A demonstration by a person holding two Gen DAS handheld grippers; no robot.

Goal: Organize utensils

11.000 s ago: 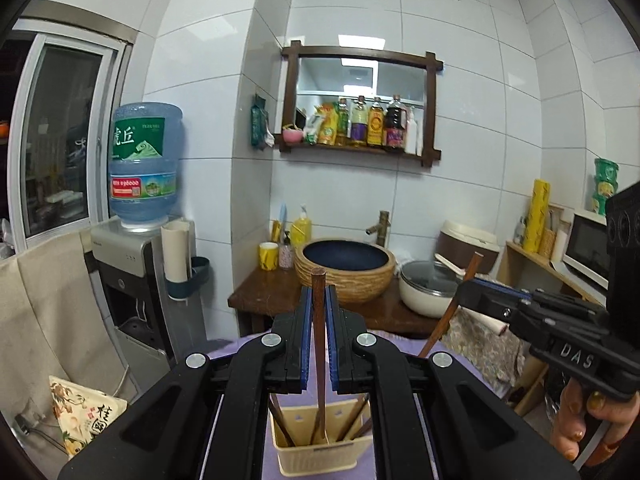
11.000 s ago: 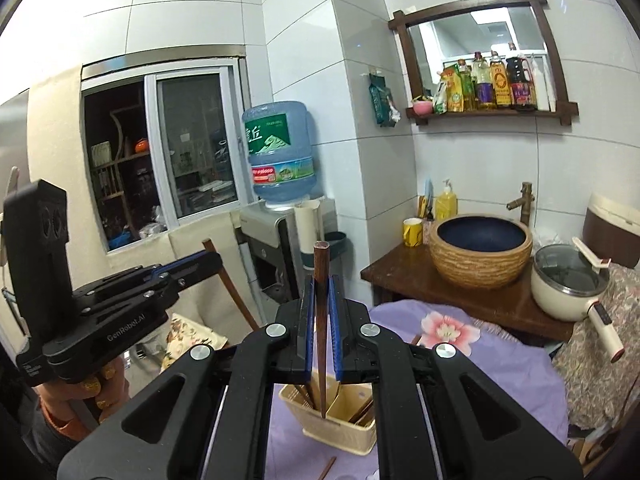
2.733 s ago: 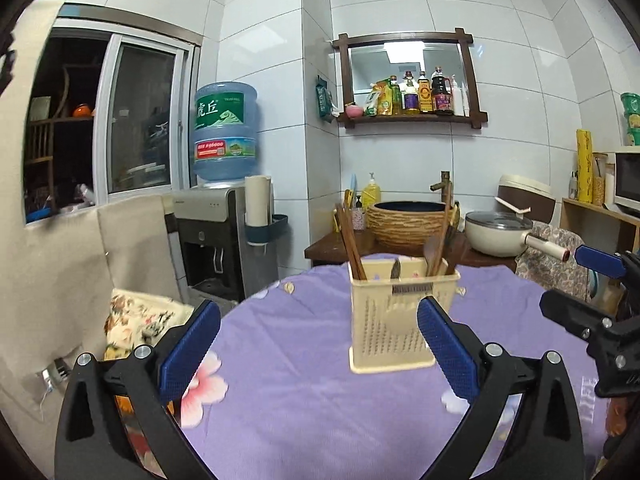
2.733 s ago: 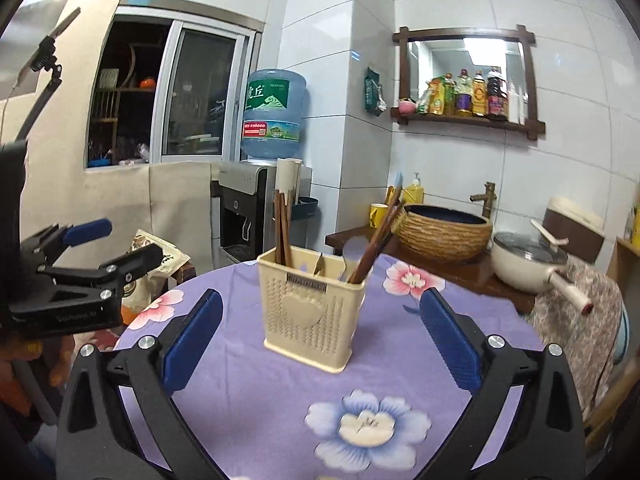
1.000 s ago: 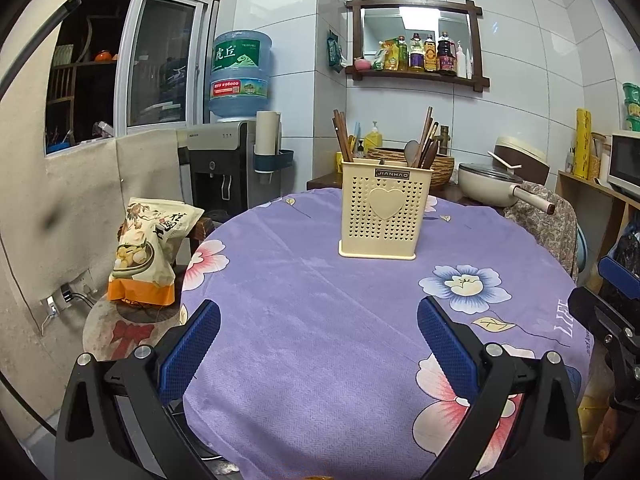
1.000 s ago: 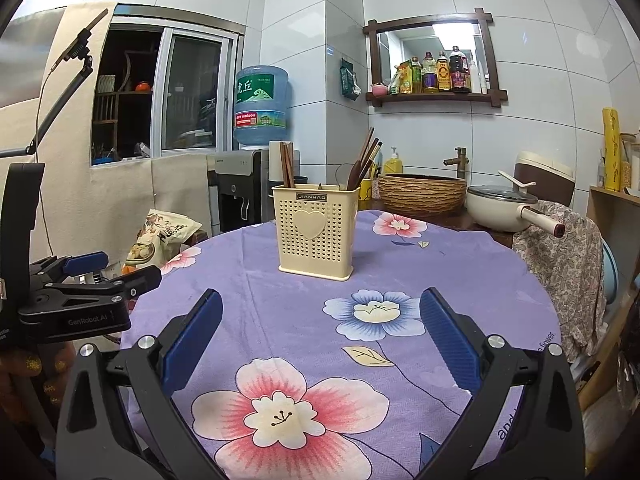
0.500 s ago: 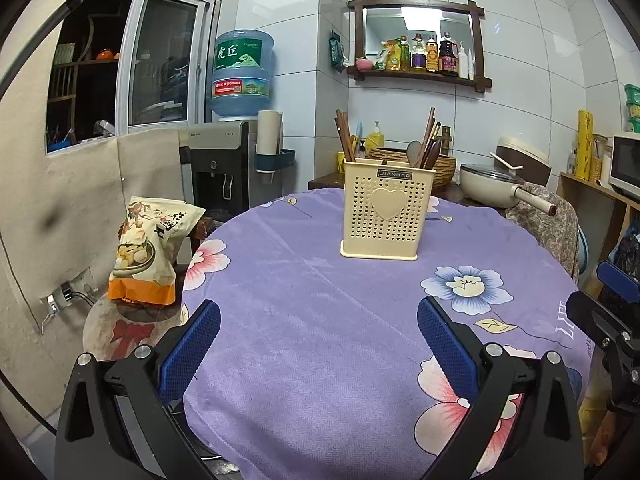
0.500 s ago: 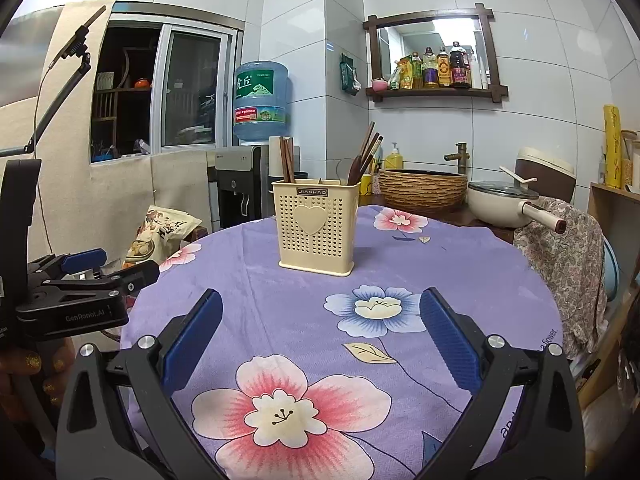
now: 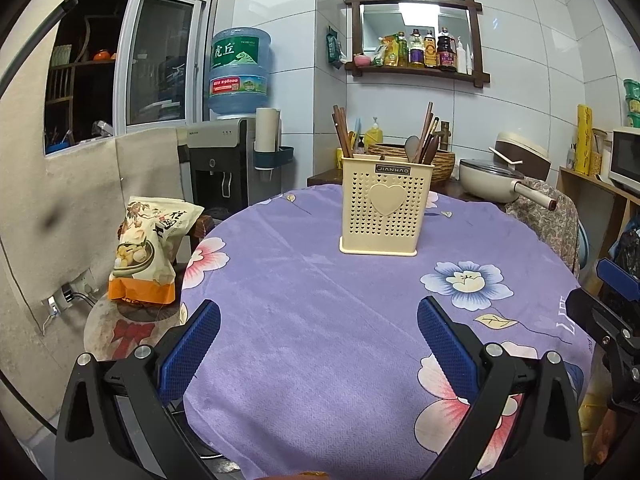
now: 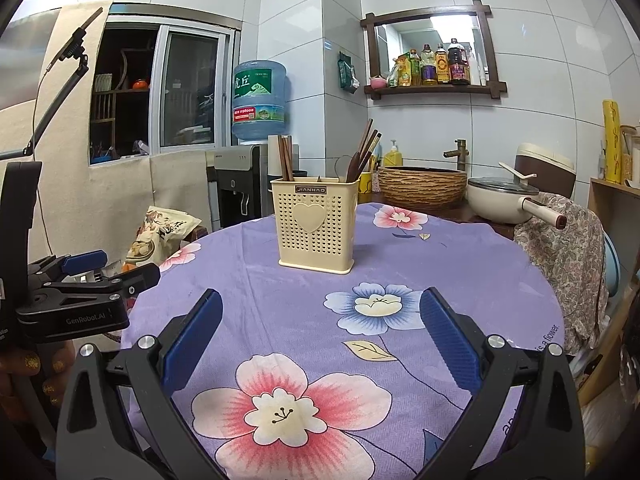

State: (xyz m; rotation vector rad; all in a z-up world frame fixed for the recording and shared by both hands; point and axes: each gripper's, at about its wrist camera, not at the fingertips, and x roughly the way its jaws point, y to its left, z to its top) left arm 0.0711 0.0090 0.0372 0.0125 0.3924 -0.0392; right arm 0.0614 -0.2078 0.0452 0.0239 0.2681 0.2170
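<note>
Utensils (image 9: 420, 142) stood sorted in the cream "JIANHAO" caddy (image 9: 385, 209) mid-table, well beyond my left gripper (image 9: 318, 338), its fingers spread wide and empty; I judged the sensible finish was to hold clear. From my right gripper (image 10: 321, 332), equally wide and empty, the caddy (image 10: 316, 229) sat ahead, "GenRobot.AI" legible on the other tool.
</note>
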